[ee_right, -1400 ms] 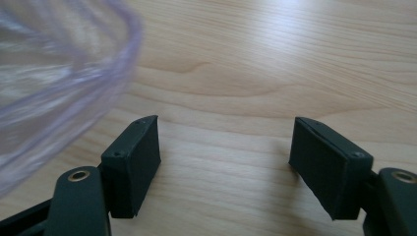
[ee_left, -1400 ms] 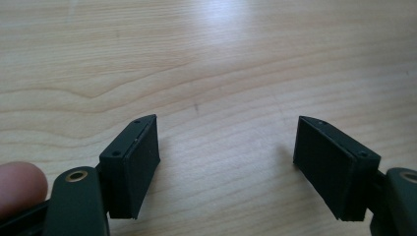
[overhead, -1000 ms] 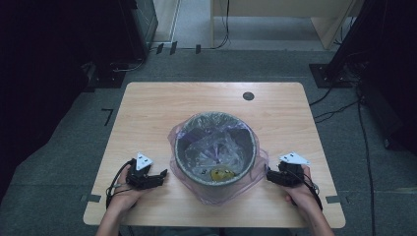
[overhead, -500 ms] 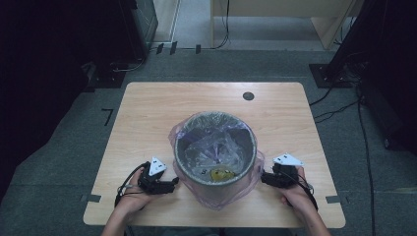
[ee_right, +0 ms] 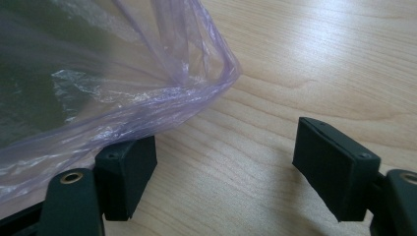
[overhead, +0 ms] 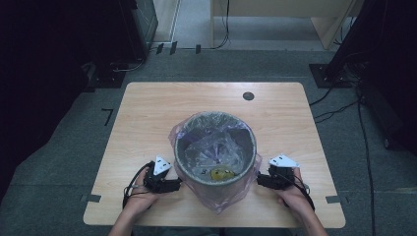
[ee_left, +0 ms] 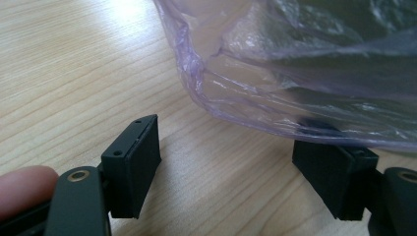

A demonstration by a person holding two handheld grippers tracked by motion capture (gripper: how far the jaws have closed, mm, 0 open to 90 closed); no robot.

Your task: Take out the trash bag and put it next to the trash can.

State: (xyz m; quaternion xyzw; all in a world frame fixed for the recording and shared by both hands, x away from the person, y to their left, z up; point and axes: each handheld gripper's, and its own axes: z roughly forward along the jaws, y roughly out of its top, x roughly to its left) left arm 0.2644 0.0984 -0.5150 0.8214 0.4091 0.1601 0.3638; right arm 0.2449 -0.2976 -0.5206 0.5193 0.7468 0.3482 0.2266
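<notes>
Round grey bin [overhead: 215,167] on the wooden bench [overhead: 147,118] holds a crumpled translucent purple plastic liner [ee_left: 295,64] and a yellow scrap [overhead: 221,173]. My left gripper [ee_left: 236,172] and right gripper [ee_right: 226,172] gape wide, empty.

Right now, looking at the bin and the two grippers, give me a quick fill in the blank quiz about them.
1. The bin is lined with a thin ____ plastic bag.
2. Both the left gripper and the right gripper have their jaws ____.
3. The bin stands on a ____ table.
4. In the high view, the bin sits ____ the two grippers.

Missing words: purple; open; wooden; between
</notes>
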